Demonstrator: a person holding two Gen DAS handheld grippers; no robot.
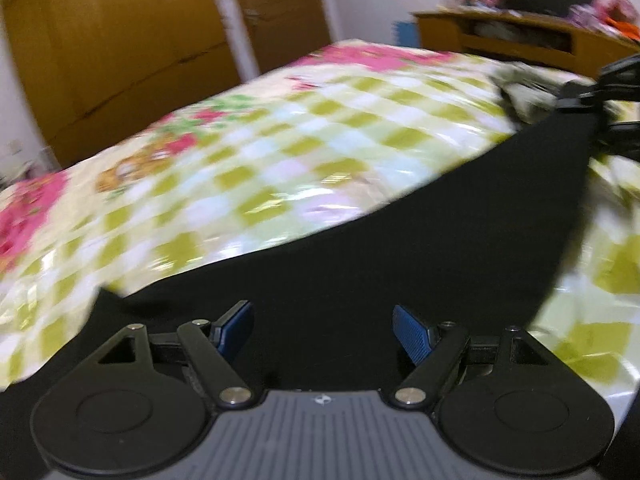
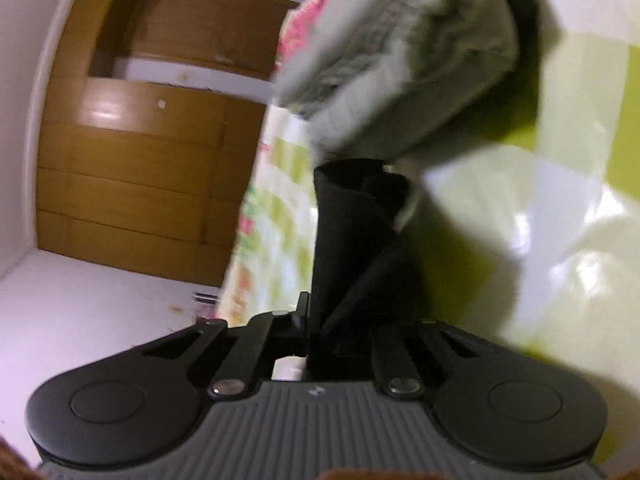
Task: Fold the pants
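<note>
The black pants point(image 1: 400, 248) lay across the checked bedspread point(image 1: 256, 168), stretched in a long band whose axis ran from beside the left gripper point(image 1: 323, 332) up and away toward the right gripper point(image 1: 612, 96) at the bedspread's far side. The band narrowed toward that far end, where the cloth was lifted off the bedspread. The left gripper's blue-padded fingers point(image 1: 412, 336) stood spread apart over the pants, with nothing between them. In the right wrist view, the right gripper point(image 2: 340, 320) was clamped on a bunched end of the pants point(image 2: 352, 240), which stood up out of the jaws in folds. Just beyond that end, a grey-green fuzzy blanket point(image 2: 400, 60) lay heaped on the bedspread point(image 2: 560, 220). A brown wooden wardrobe point(image 1: 120, 52) stood beyond the bedspread.
</note>
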